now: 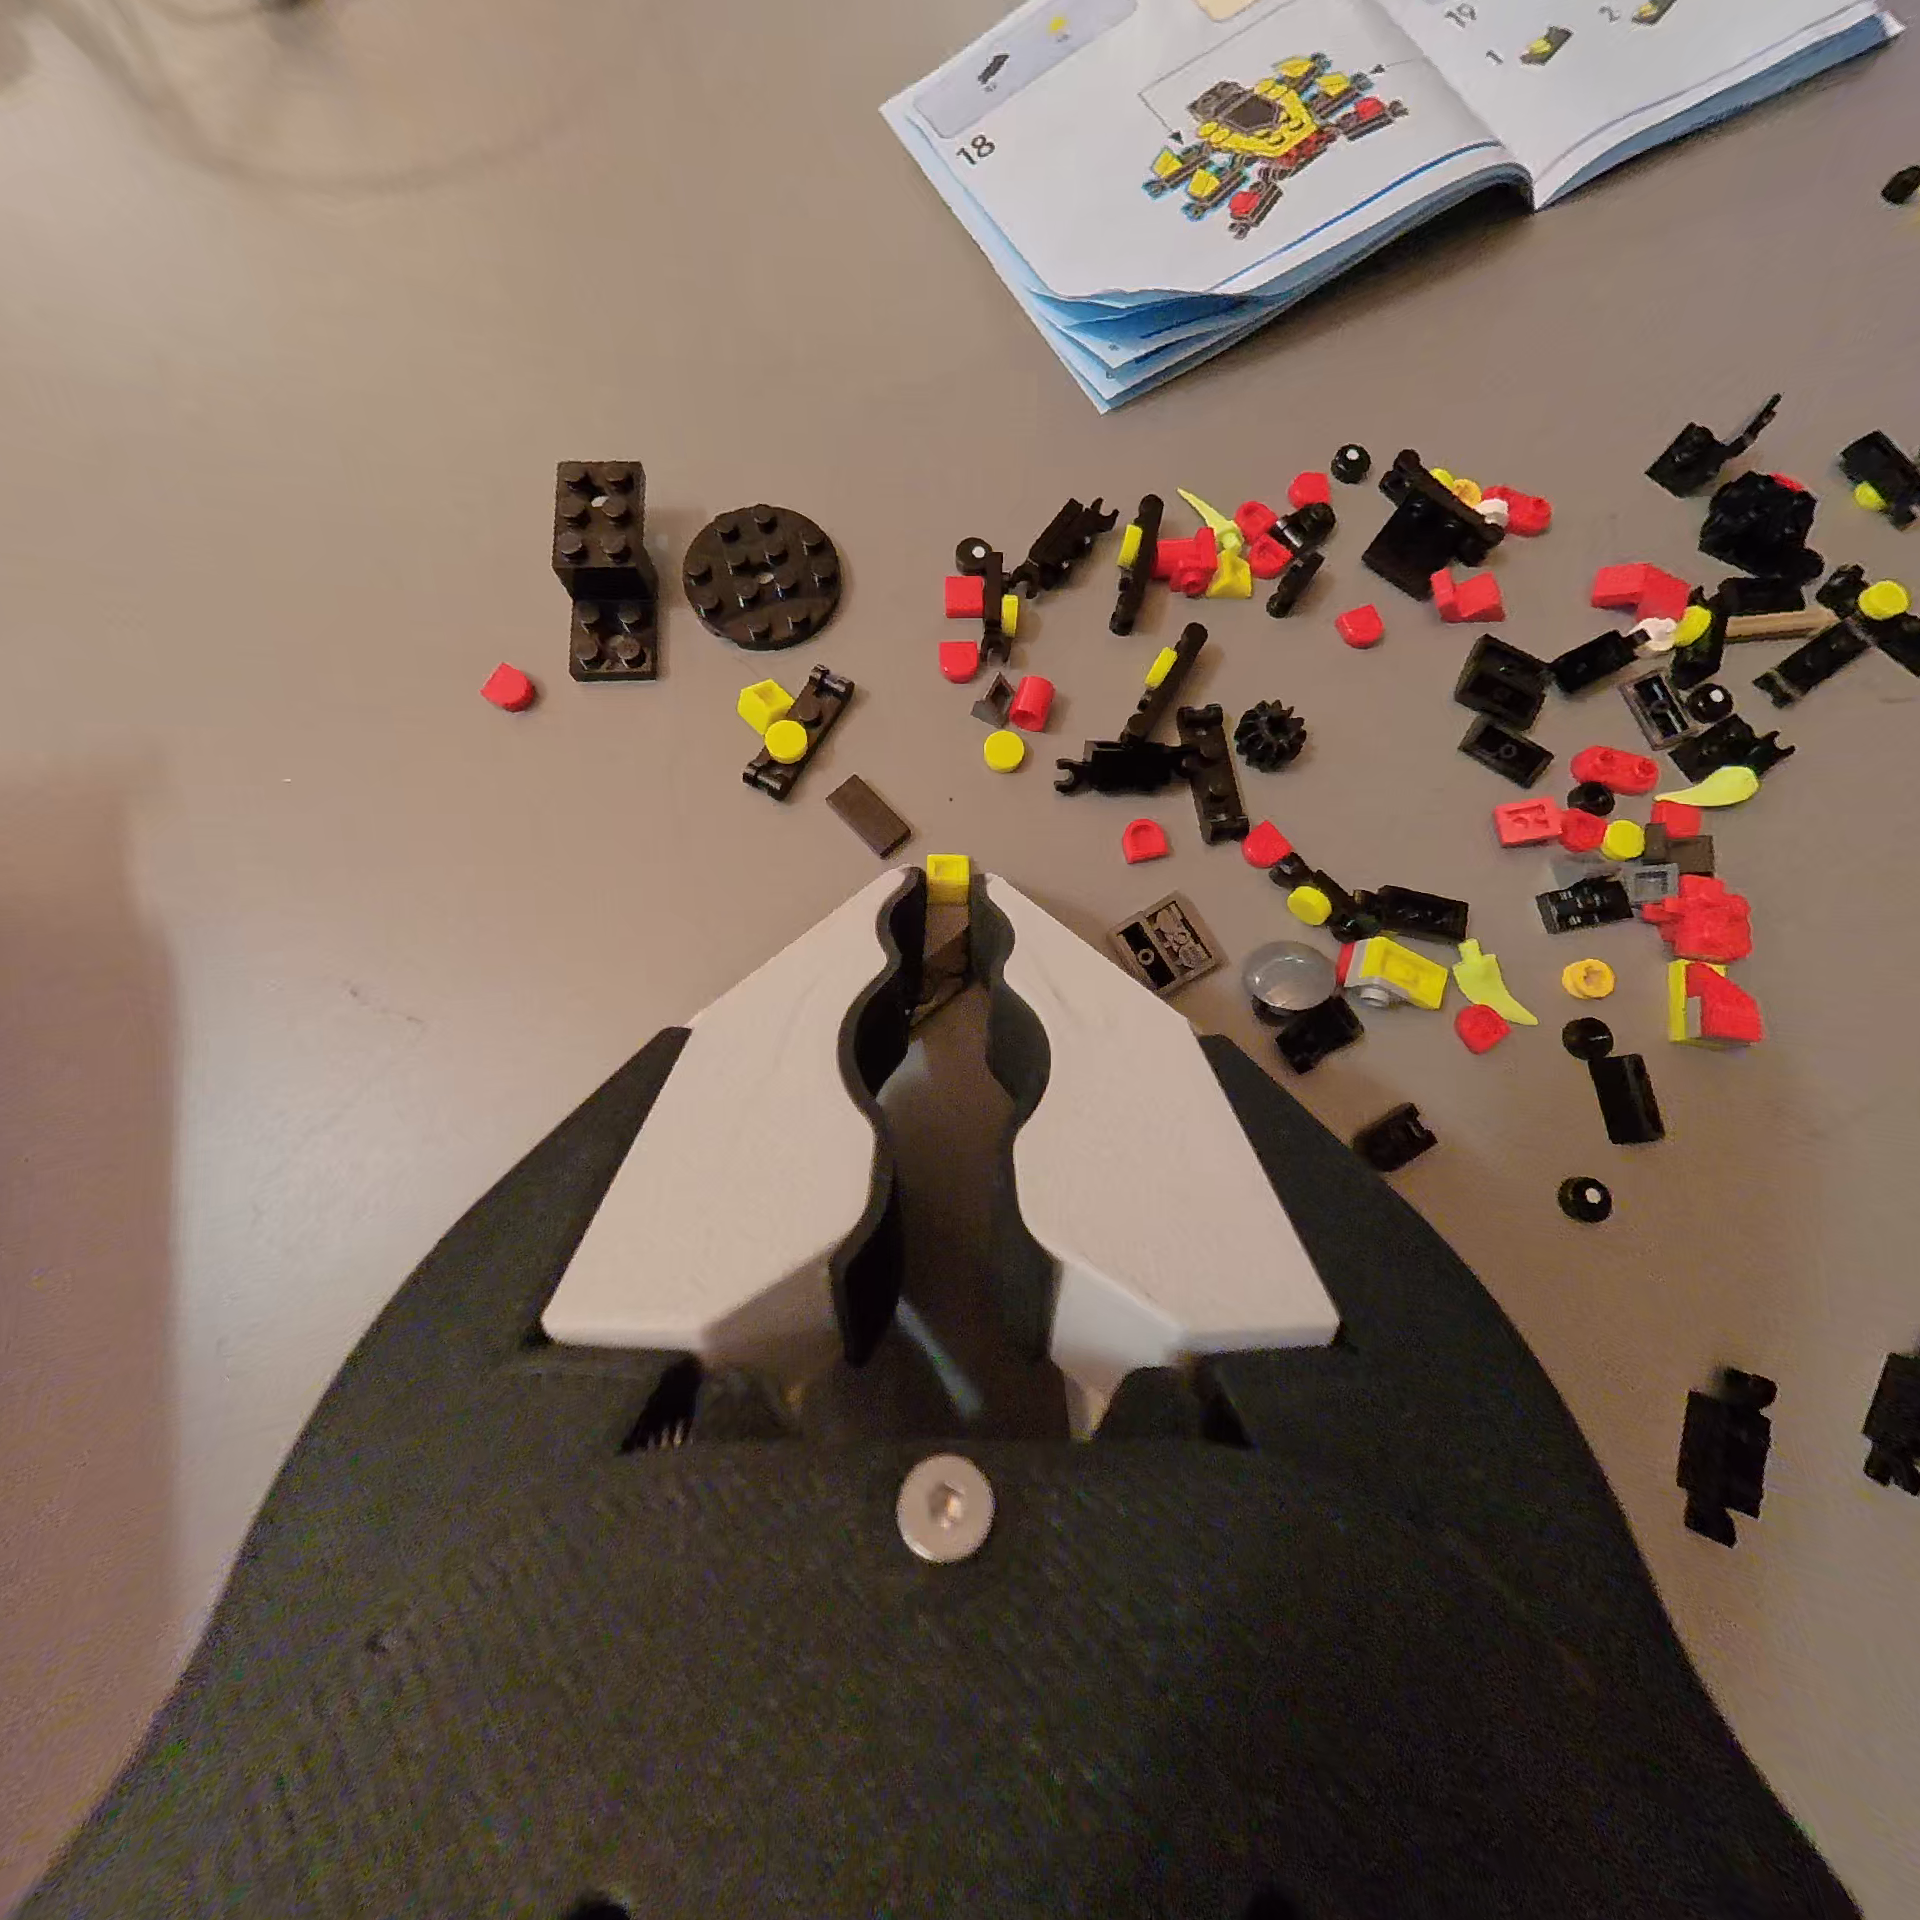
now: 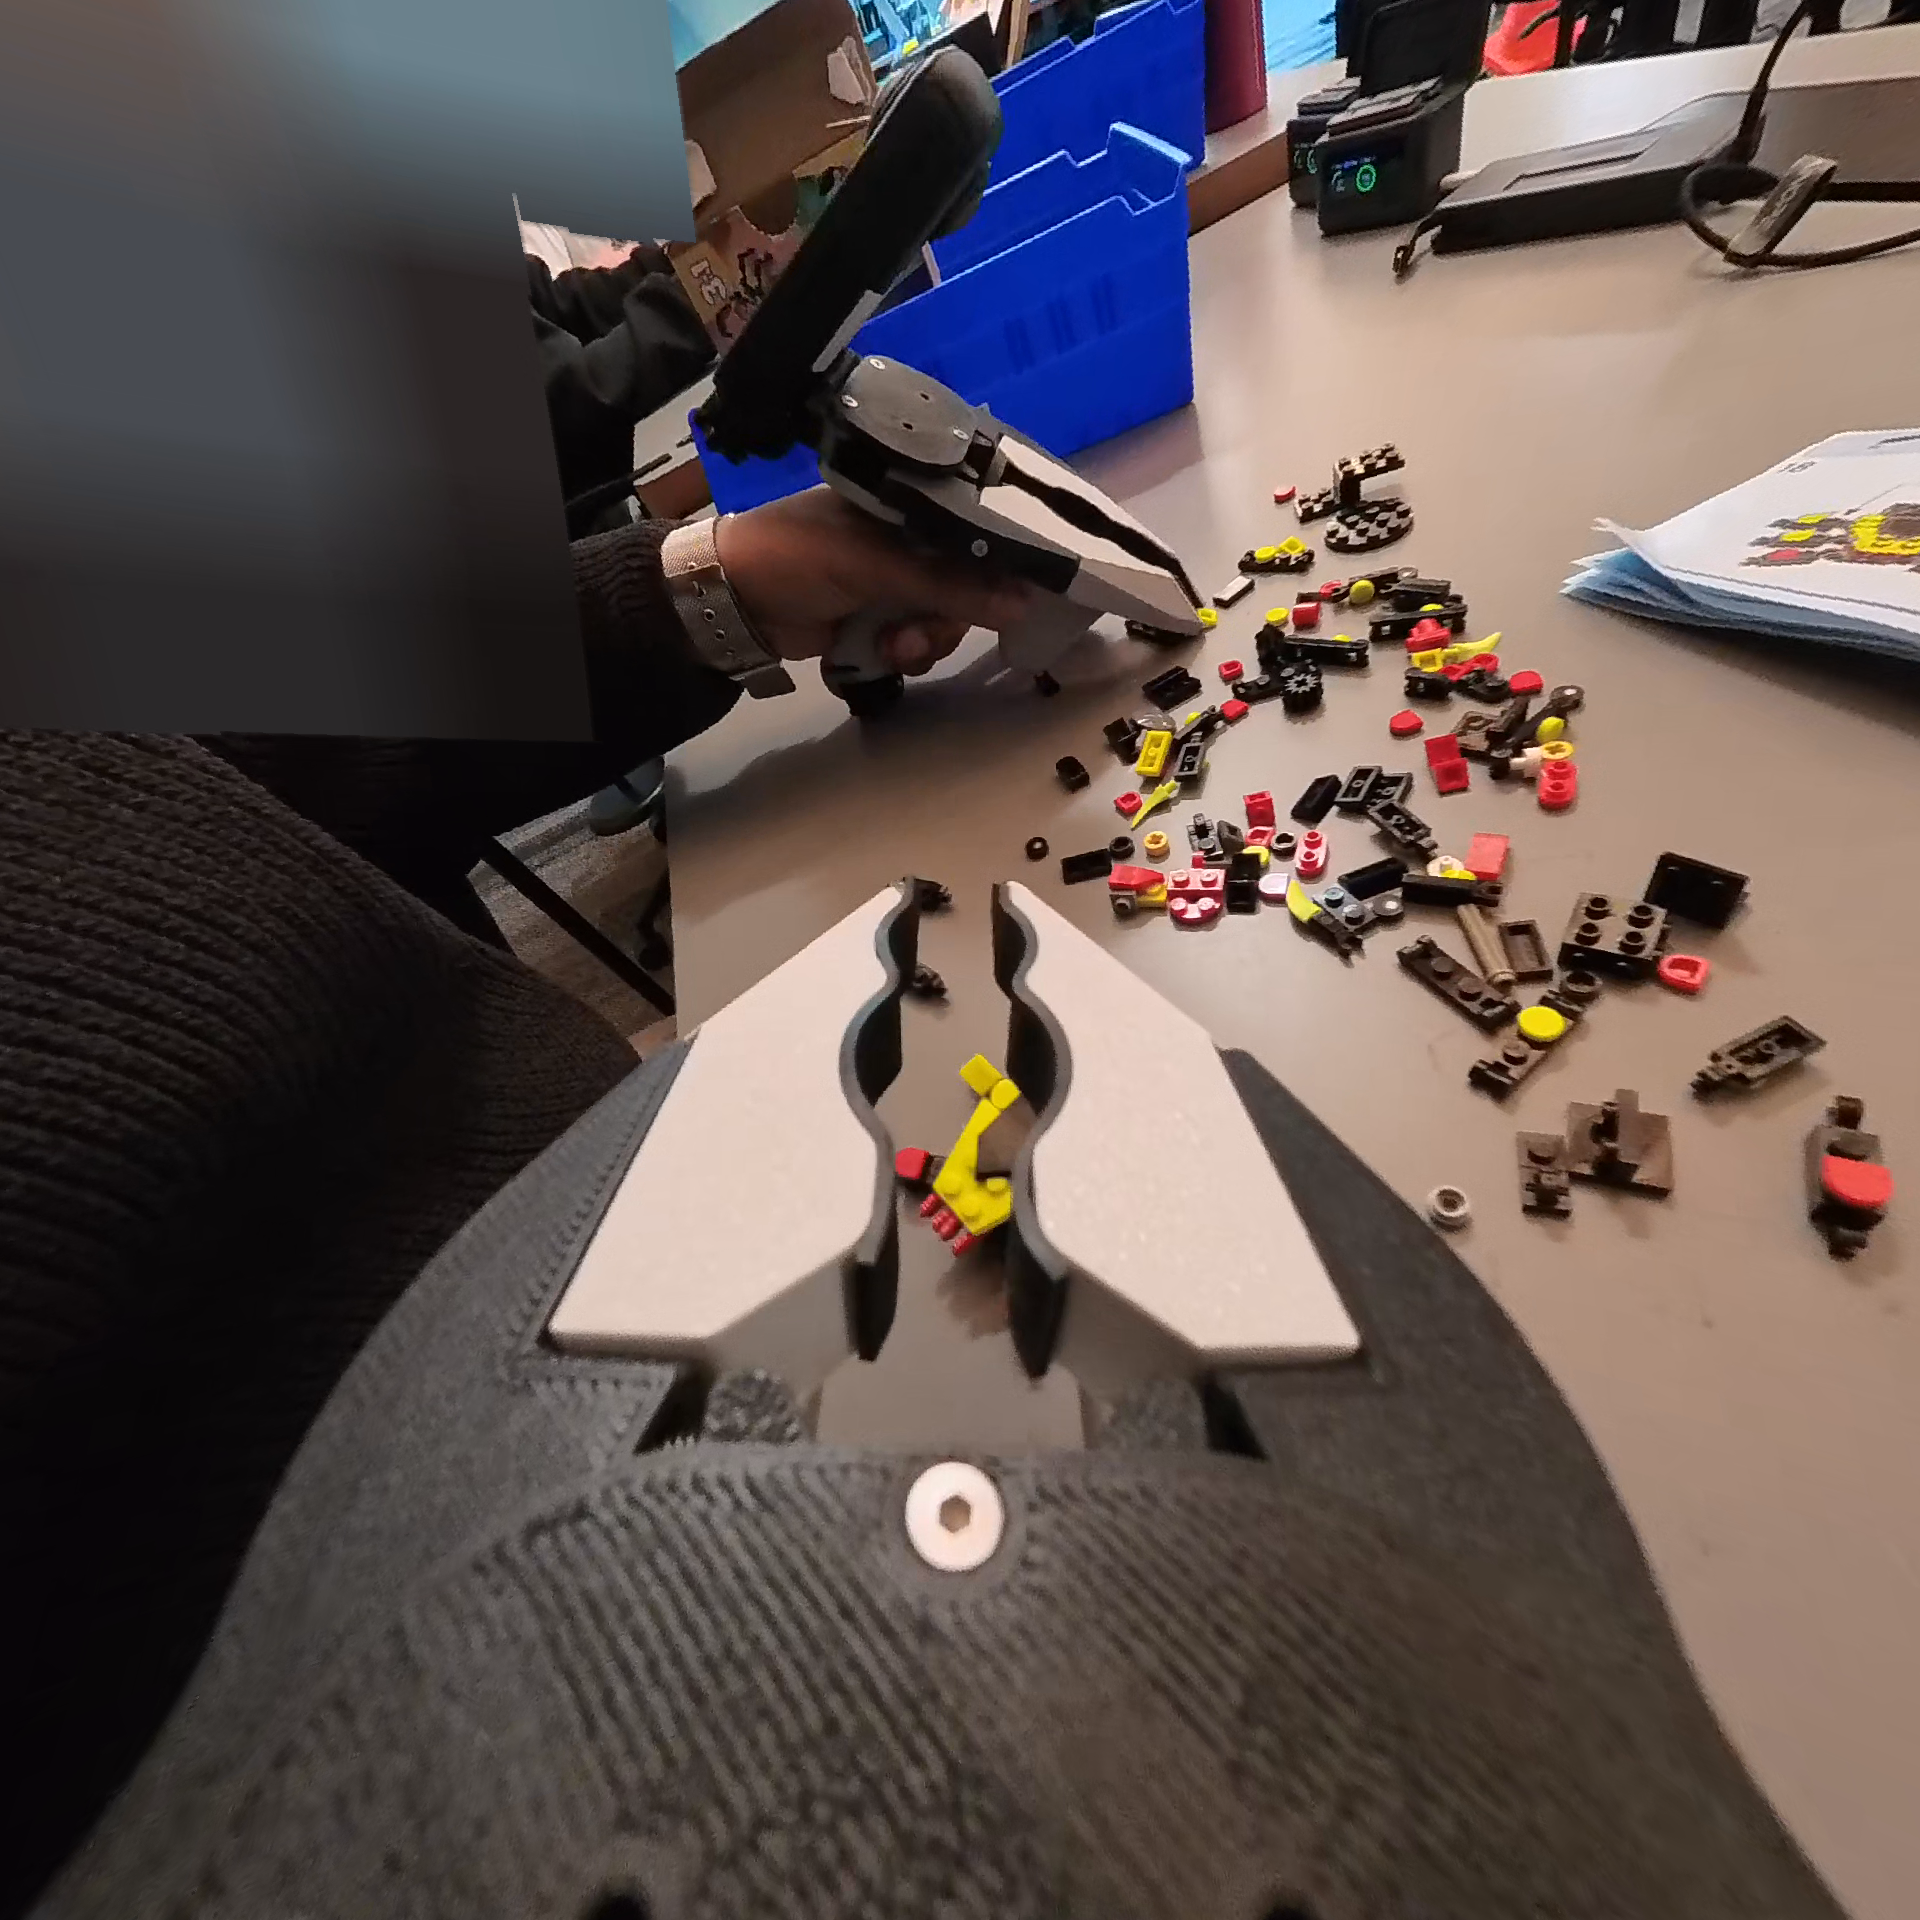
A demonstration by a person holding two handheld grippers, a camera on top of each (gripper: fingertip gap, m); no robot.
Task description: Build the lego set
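Left gripper (image 1: pixel 948 883) clamped on tiny yellow piece (image 1: pixel 947 879), frame centre: light, rigid, slick; pinch flat sides. Right gripper (image 2: pixel 956 896) slightly apart, empty.

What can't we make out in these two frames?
- Left wrist view: how much piece sits behind the yellow stud in the left gripper; the fingers hide it.
- Right wrist view: the yellow-red assembly is partly hidden by the right gripper's fingers.
- Right wrist view: the instruction booklet runs off the right edge.
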